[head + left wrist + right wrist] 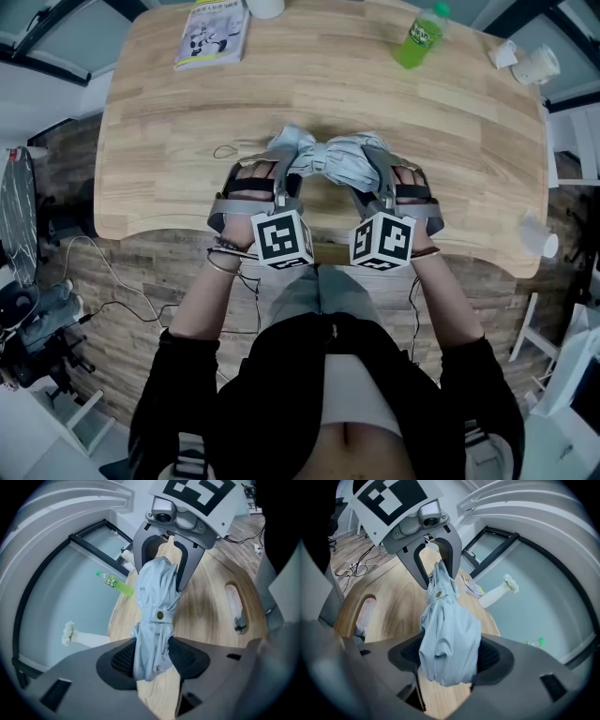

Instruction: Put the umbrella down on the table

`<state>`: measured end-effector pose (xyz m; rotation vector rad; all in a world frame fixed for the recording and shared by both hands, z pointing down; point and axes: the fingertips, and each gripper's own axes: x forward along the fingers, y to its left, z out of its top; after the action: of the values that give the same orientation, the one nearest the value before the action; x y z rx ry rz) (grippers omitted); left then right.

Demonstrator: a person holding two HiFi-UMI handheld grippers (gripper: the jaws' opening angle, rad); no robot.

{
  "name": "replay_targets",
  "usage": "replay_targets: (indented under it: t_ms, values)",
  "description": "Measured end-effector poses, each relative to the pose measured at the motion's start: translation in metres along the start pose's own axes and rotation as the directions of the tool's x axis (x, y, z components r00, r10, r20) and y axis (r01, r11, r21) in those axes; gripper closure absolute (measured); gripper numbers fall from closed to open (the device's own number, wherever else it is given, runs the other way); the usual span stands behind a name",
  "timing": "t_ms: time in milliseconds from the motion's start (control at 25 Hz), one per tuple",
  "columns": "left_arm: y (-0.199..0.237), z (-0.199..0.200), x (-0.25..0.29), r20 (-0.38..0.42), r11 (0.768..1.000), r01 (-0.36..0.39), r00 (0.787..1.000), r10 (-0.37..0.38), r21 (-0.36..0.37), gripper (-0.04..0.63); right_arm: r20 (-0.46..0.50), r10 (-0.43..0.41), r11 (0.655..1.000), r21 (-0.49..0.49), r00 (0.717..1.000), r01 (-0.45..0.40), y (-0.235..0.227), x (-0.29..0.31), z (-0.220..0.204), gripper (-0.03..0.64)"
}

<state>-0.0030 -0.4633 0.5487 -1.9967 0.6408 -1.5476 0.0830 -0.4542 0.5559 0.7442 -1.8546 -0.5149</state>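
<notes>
Folded pale blue-grey fabric umbrella [328, 157] held crosswise, low over near part of light wooden counter [169, 141]. Left tool [152, 656] clamped on one end, fabric squeezed between dark ribbed pads [123, 660]. Right tool [450, 656] clamped on other, bulkier end. Round brass snap button [160, 615] on strap at mid-length. Contact between umbrella and counter: cannot tell. Green plastic bottle [419, 36] at far right of counter, illustrated booklet [212, 33] at far left, white paper cups [536, 64] past right corner.
</notes>
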Motion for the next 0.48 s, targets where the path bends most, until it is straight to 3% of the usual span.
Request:
replay_targets:
  t_ms: [480]
  values:
    - [-0.008,0.0,0.019,-0.011,0.999,0.053,0.999,-0.053,-0.003,0.391,-0.014,0.068,0.997,0.03,0.998,-0.068,0.008,0.019,-0.012,0.304]
